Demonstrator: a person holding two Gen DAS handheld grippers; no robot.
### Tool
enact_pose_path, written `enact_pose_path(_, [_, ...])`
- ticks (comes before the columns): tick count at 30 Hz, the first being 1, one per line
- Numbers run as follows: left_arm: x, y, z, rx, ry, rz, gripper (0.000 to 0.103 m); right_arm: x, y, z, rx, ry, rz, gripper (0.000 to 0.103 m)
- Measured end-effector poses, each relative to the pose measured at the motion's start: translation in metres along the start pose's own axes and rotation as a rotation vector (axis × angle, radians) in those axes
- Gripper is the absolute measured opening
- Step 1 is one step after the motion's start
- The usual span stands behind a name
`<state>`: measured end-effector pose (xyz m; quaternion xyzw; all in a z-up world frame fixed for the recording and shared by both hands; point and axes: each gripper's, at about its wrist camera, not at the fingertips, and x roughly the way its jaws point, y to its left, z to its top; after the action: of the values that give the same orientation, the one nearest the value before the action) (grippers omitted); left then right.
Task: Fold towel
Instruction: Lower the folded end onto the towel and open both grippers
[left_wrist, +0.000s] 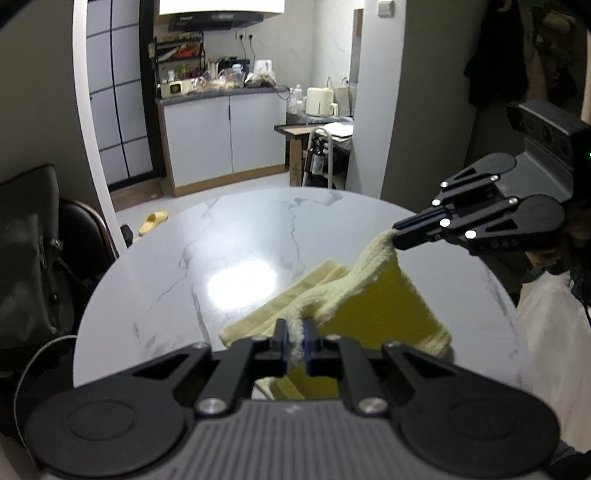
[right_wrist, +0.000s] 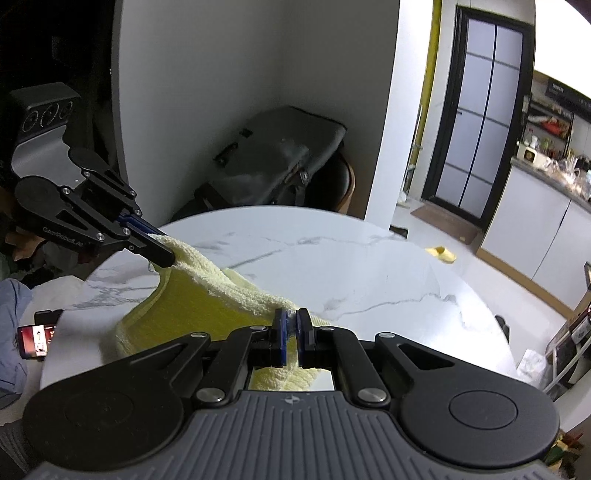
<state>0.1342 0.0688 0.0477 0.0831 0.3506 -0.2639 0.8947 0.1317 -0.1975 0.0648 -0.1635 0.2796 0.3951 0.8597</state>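
A pale yellow towel (left_wrist: 373, 306) is lifted over the round white marble table (left_wrist: 221, 251), its top edge stretched between both grippers while its lower part hangs down and rests on the table. My left gripper (left_wrist: 295, 332) is shut on one corner of the towel. My right gripper (left_wrist: 397, 236) is shut on the other corner, higher and to the right. In the right wrist view my right gripper (right_wrist: 291, 325) pinches the towel (right_wrist: 207, 299) and my left gripper (right_wrist: 166, 256) holds the far corner at upper left.
A chair with a dark bag (left_wrist: 33, 258) stands left of the table. A phone (right_wrist: 37, 339) lies by the table's edge. A yellow slipper (left_wrist: 153, 221) is on the floor beyond. Kitchen cabinets (left_wrist: 221, 136) stand at the back.
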Motion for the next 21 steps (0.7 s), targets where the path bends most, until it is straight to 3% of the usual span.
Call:
enact_pose_path(12, [0.037, 0.027, -0.002, -0.045, 0.035, -0.006, 0.011, 0.041, -0.022, -0.004, 0.033, 0.051, 0.004, 0.006])
enact_pose_path(21, [0.033, 0.027, -0.008, -0.056, 0.049, 0.023, 0.011, 0.054, -0.026, -0.004, 0.044, 0.047, 0.002, 0.007])
